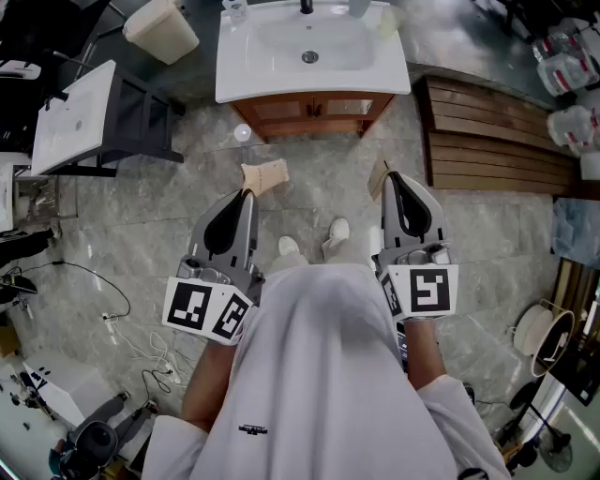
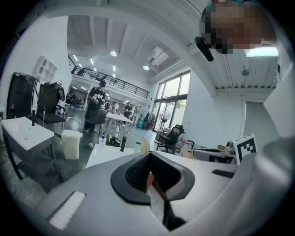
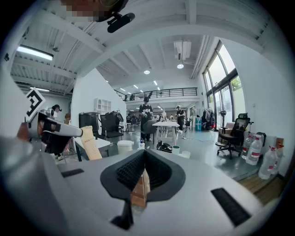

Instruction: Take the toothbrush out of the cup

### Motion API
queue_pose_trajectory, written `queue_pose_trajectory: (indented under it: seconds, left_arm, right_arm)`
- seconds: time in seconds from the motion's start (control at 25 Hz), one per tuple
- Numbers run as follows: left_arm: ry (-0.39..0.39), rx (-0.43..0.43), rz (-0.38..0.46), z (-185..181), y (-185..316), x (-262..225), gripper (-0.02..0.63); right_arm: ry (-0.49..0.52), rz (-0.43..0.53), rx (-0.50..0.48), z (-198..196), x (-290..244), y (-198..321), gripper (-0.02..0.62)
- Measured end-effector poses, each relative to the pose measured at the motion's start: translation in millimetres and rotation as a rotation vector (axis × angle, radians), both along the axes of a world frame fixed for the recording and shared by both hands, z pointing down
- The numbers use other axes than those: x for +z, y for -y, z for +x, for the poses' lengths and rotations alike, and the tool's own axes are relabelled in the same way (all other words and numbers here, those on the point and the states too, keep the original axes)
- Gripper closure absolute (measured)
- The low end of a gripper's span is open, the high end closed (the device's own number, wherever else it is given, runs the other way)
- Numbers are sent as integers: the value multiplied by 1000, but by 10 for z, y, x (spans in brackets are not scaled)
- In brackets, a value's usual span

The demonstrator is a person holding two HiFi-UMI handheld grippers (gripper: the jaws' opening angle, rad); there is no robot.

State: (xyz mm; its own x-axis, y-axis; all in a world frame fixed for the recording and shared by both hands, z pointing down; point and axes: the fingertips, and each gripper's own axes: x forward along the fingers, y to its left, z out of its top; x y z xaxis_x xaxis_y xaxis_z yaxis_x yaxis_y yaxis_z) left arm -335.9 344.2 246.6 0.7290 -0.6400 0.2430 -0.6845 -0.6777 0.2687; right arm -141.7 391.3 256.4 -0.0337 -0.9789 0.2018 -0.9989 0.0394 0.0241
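I stand on the floor a step back from a white washbasin [image 1: 380, 75]. On its far rim a greenish cup [image 1: 361, 7] stands beside the black tap [image 1: 307, 6]; no toothbrush can be made out at this distance. The right gripper view shows the same cup [image 3: 175, 149], small and far off. Both grippers are held low, close to my body. My left gripper [image 1: 264, 176] and right gripper [image 1: 379, 178] point toward the basin, each shut with nothing between its beige fingertips.
The basin rests on a wooden cabinet [image 1: 312, 111]. A beige bin [image 1: 161, 28] and a second white sink table [image 1: 75, 117] stand to the left. A slatted wooden platform [image 1: 497, 141] lies on the right, with water bottles [image 1: 572, 66] beyond. Cables [image 1: 141, 347] trail on the floor.
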Motion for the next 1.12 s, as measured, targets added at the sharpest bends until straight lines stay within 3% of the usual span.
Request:
queue_pose_trajectory:
  seconds: [0.56,1.12]
  left_arm:
    - [23,-12,-32,318,24,110,601]
    - [82,-22,-34,957,42,216,601]
  right_arm:
    - [44,7,10,428,64,-43,589]
    - [56,27,-28,1112,233,-81,589]
